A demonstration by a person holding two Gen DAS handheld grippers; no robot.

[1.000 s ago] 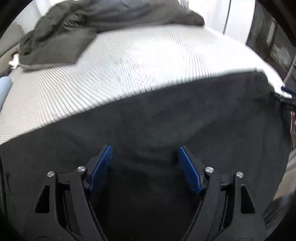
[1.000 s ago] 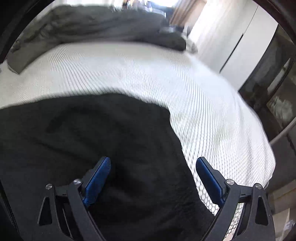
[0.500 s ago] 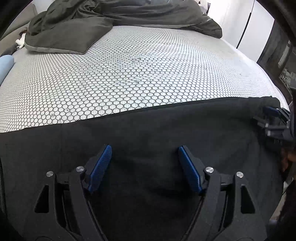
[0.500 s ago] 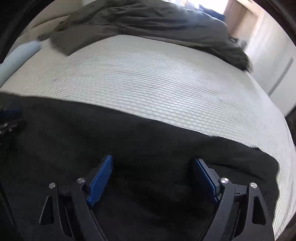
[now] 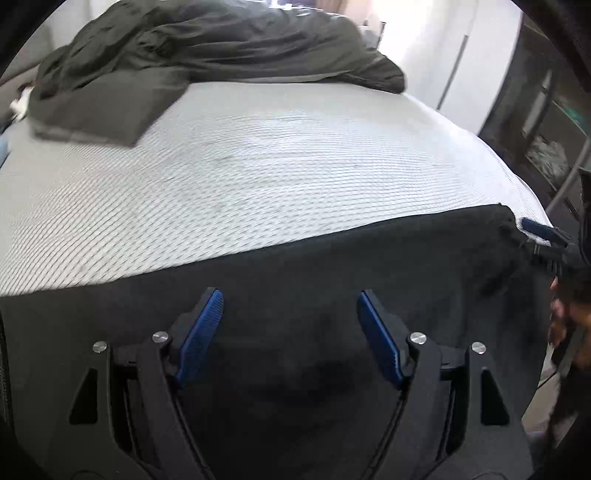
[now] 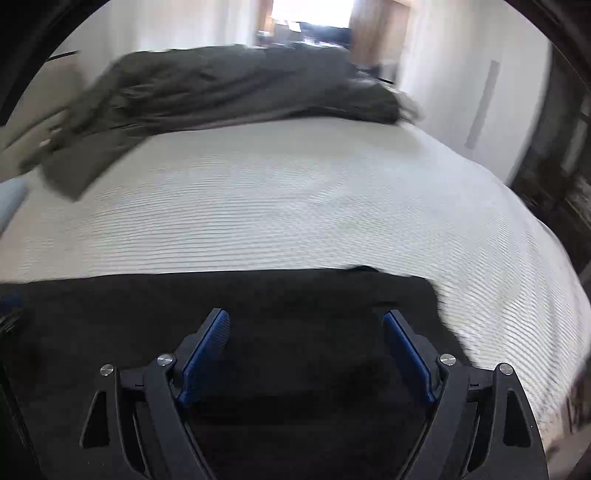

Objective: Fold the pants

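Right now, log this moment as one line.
task: fold pants | pants: flat on bed | left gripper: open, empty | right gripper: open, empty

Bed with a white mattress cover [image 5: 280, 162] in a fine patterned weave, rumpled dark grey duvet [image 5: 207, 48] heaped across its far end, white wardrobe doors [image 5: 454, 55] to the right, dark shelving [image 5: 546, 122] beside them, bright doorway [image 6: 314, 14] beyond.

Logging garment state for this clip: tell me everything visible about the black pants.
The black pants are a dark, matte, soft-looking fabric, spread flat across the near part of the white patterned mattress. Their far edge runs almost straight; one corner ends near the mattress's right side. No waistband or legs can be made out. Both grippers hover over them, fingers apart, gripping nothing.
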